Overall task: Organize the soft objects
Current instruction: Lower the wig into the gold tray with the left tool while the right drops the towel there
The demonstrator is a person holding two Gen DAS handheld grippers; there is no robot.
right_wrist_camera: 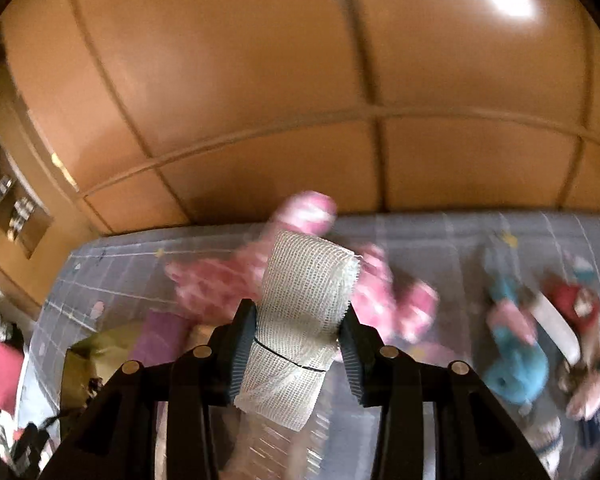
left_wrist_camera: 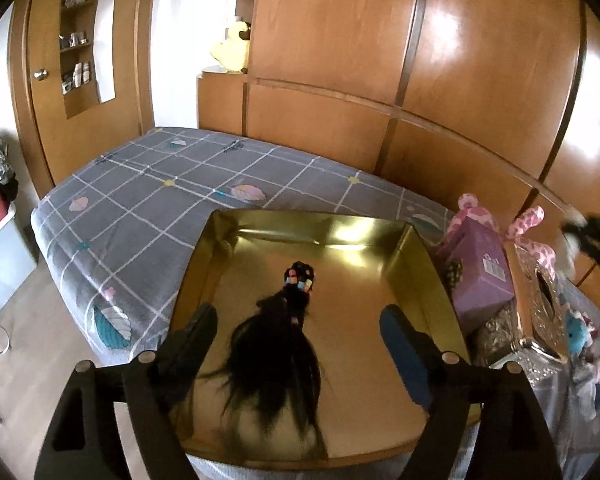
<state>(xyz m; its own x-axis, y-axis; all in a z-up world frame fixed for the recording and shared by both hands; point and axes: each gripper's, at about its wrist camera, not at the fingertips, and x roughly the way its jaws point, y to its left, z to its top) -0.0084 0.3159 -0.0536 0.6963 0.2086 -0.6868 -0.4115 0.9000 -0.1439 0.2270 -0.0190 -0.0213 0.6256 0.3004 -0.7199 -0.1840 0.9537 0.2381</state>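
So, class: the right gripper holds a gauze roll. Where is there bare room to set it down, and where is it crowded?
Free: the gold tray floor beyond and right of the black hairpiece, and the grey bedsheet left of the tray. Crowded: right of the tray, where the purple box, pink plush and silver tissue box bunch together.

The left gripper (left_wrist_camera: 300,332) points steeply downward with its jaws spread wide, nothing between the pads. The right gripper (right_wrist_camera: 300,344) also tilts downward, its blue-padded fingers (right_wrist_camera: 242,354) clamped on a white gauze roll (right_wrist_camera: 300,312).
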